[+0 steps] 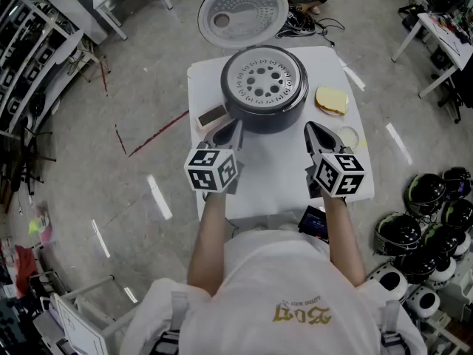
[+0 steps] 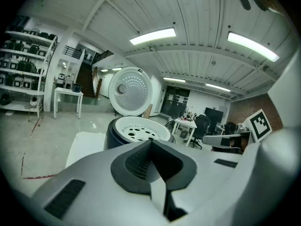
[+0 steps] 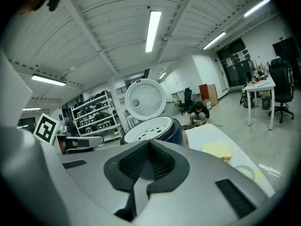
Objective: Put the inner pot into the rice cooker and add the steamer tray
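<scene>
A dark rice cooker [image 1: 264, 109] stands at the far middle of the white table [image 1: 281, 176], its round lid [image 1: 242, 11] swung open behind it. A white steamer tray [image 1: 264, 80] with several holes sits in its top; the inner pot is hidden beneath it. In the gripper views the tray [image 2: 142, 129] [image 3: 153, 128] shows just beyond the jaws. My left gripper [image 1: 230, 130] hangs shut and empty in front of the cooker's left side. My right gripper [image 1: 313, 132] is shut and empty near its right side. Neither touches the cooker.
A yellow sponge [image 1: 332, 100] and a small round dish [image 1: 348, 137] lie on the table's right part. A brown object [image 1: 211, 116] sits left of the cooker. Several helmets [image 1: 429, 220] lie on the floor at right; shelves [image 1: 29, 72] stand at left.
</scene>
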`<state>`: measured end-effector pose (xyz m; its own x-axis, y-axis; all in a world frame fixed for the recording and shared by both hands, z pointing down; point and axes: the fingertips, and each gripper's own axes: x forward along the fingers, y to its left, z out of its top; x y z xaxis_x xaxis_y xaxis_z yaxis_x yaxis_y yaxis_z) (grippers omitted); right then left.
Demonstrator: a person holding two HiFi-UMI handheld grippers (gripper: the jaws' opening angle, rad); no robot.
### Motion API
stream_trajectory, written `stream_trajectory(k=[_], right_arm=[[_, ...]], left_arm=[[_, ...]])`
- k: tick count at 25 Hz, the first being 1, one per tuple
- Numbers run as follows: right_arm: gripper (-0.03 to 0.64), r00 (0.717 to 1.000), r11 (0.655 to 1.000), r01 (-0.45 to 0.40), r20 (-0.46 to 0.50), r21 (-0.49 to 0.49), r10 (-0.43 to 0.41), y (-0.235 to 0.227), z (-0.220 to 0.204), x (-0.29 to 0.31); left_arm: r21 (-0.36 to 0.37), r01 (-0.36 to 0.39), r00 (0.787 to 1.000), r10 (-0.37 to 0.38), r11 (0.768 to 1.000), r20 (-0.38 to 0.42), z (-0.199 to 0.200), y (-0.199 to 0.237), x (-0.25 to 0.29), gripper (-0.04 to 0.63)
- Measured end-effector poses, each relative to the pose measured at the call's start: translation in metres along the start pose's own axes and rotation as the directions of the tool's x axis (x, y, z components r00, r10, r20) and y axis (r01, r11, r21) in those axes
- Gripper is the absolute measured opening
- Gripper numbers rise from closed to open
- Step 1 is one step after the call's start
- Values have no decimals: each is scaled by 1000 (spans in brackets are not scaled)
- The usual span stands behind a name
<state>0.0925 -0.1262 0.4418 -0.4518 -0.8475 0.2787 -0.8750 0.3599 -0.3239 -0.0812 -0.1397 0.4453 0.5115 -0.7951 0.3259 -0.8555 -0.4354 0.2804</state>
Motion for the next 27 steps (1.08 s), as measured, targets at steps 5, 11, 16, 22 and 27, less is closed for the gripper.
stream_trajectory(k=[5, 11, 16, 22, 27], right_arm=[[12, 1000, 1000, -3, -11, -6, 3, 0, -2, 4], [12, 1000, 1000, -2, -12, 1, 2, -5, -3, 2], [12, 1000, 1000, -2, -13, 8, 3, -5, -3, 1], [12, 1000, 1000, -5, -7, 15, 5, -8, -1, -1], [12, 1000, 1000, -7, -9, 8, 7, -7, -1, -2]], left_arm=[[-9, -1, 1000, 1, 1000, -2, -1, 4, 2, 17], [-13, -1, 1000, 1, 1000, -6, -3, 2, 4, 17], [-13, 2, 1000, -2, 1000, -6, -2, -1, 4, 17], [-15, 4, 1000, -4, 1000, 0, 0, -3, 4, 17], [-19, 9, 1000, -9, 1000, 15, 2, -5, 3, 17]])
